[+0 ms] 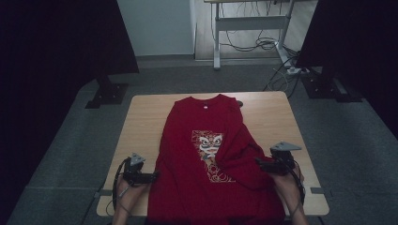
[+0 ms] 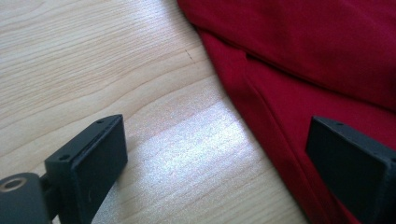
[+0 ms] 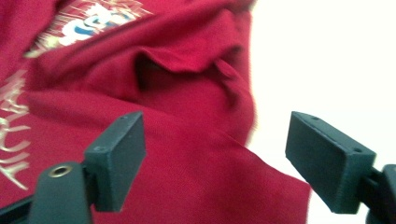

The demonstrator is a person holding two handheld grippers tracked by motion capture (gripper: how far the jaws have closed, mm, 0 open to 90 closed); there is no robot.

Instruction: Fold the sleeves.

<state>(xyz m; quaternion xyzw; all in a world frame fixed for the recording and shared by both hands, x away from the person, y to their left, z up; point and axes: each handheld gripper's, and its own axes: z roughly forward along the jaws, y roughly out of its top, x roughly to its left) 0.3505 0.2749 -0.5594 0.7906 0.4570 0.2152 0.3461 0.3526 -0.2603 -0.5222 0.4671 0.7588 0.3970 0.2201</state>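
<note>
Item: red T-shirt (image 1: 202, 154), printed with a white and gold lion-mask motif (image 1: 210, 145) on the chest.

Location: spread on the light wooden table (image 1: 145, 117), along its middle, reaching from near the far edge to over the near edge on the person's side.

Orientation: long axis runs from the near edge to the far edge. Collar (image 1: 205, 99) points away from the person; hem lies nearest the person. Print faces up. The right side of the shirt is folded inward over the body, forming a diagonal ridge with a bunched fold (image 1: 244, 150) partly over the print.

Left gripper (image 1: 152, 177): lies at the shirt's left edge, low on the table, pointing toward the cloth. Jaws spread wide with nothing between the pads. In the left gripper view one jaw stands over bare table (image 2: 140, 93), the other over the shirt's side seam (image 2: 261, 102); the cloth edge runs between them.

Right gripper (image 1: 259, 161): sits at the shirt's right side, just beside the folded ridge, pointing inward. Jaws spread, not pinching. In the right gripper view the rumpled red cloth (image 3: 196, 93) lies beyond and beneath the jaws, its edge falling between them; the picture is slightly blurred.
</note>
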